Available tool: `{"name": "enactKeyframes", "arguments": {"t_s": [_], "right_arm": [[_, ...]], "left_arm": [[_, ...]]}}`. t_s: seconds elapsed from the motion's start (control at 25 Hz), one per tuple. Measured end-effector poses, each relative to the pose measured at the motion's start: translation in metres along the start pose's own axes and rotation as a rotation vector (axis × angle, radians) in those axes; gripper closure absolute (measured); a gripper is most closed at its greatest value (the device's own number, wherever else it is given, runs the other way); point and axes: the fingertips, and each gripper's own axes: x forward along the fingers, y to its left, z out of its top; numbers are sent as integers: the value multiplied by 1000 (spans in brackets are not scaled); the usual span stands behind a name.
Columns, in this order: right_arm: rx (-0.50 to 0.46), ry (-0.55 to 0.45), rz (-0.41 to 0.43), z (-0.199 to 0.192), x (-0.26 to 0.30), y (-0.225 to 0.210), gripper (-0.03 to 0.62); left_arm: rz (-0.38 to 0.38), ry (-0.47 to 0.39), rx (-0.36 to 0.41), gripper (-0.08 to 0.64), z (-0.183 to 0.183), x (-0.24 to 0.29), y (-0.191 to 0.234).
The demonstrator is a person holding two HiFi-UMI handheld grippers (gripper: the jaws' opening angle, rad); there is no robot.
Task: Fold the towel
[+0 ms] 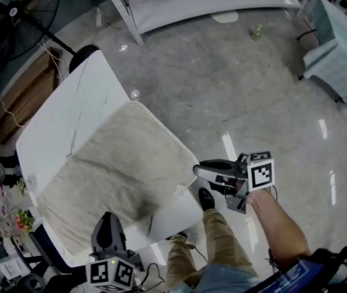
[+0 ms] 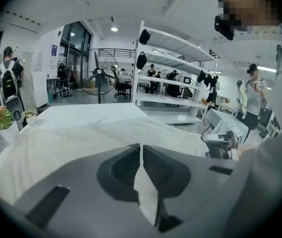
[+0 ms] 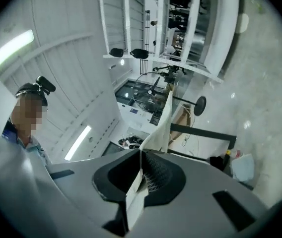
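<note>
A beige towel (image 1: 115, 170) lies spread over the near half of the white table (image 1: 69, 115). My left gripper (image 1: 109, 217) sits at the towel's near corner. In the left gripper view its jaws are shut (image 2: 141, 147) with a strip of the towel (image 2: 147, 195) pinched between them. My right gripper (image 1: 197, 170) is at the towel's right corner, just off the table's edge. In the right gripper view its jaws are shut (image 3: 141, 152) on the towel's edge (image 3: 164, 120), which stands up out of them.
A metal shelf rack (image 1: 192, 5) runs along the far side, with a fan stand (image 1: 39, 23) at the far left. A pale blue covered box (image 1: 338, 54) stands at the right. The person's legs and shoe (image 1: 206, 199) are beside the table's near corner. Clutter with flowers (image 1: 14, 218) crowds the left.
</note>
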Motion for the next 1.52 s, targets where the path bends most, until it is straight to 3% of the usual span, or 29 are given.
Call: {"name": "enactKeyframes", "arguments": {"t_s": [0.24, 0.44, 0.64, 0.88, 1.12, 1.36, 1.52], "right_arm": [[-259, 85, -138, 23, 24, 64, 566], [-421, 197, -171, 36, 92, 111, 566], [-551, 325, -170, 5, 174, 142, 566], [-701, 531, -151, -70, 298, 157, 566], [-844, 765, -120, -182, 390, 155, 566], [-950, 1027, -79, -311, 435, 132, 566], [-1019, 1185, -125, -374, 437, 86, 565]], "left_arm": [[-31, -33, -20, 535, 11, -36, 14], [0, -122, -61, 535, 20, -75, 58], [51, -165, -128, 535, 16, -123, 115], [142, -194, -235, 535, -22, -187, 200], [212, -209, -328, 535, -61, -241, 270], [259, -218, -411, 535, -103, -278, 315], [257, -202, -457, 535, -126, -283, 331]]}}
